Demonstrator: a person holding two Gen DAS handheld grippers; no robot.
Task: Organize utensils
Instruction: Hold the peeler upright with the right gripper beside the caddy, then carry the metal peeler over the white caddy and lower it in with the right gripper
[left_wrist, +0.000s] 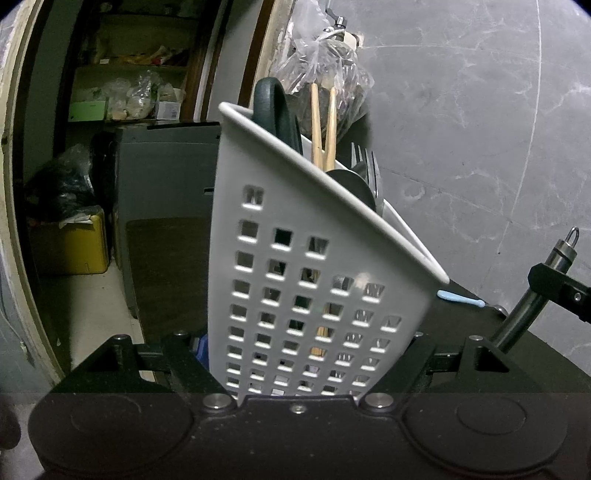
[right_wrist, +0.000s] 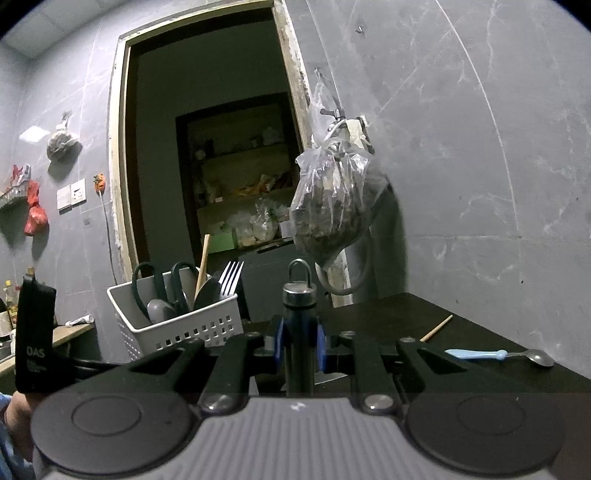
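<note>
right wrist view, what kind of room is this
Most likely a home kitchen. A white utensil caddy with scissors, spoons and a fork stands on a dark table against grey tiled walls, and the doorway behind opens onto pantry-like shelves stacked with bagged goods.

In the left wrist view the white perforated basket (left_wrist: 314, 295) fills the centre, blocking the way ahead; scissor handles (left_wrist: 275, 110), chopsticks (left_wrist: 323, 125) and a fork (left_wrist: 365, 166) crowd its open top. Bare dark tabletop (left_wrist: 465, 321) lies at right. In the right wrist view, open tabletop spreads at lower right, broken only by a blue-handled spoon (right_wrist: 498, 355) and a wooden stick (right_wrist: 436, 328); a hanging plastic bag (right_wrist: 332, 199) obstructs the space above.
</note>
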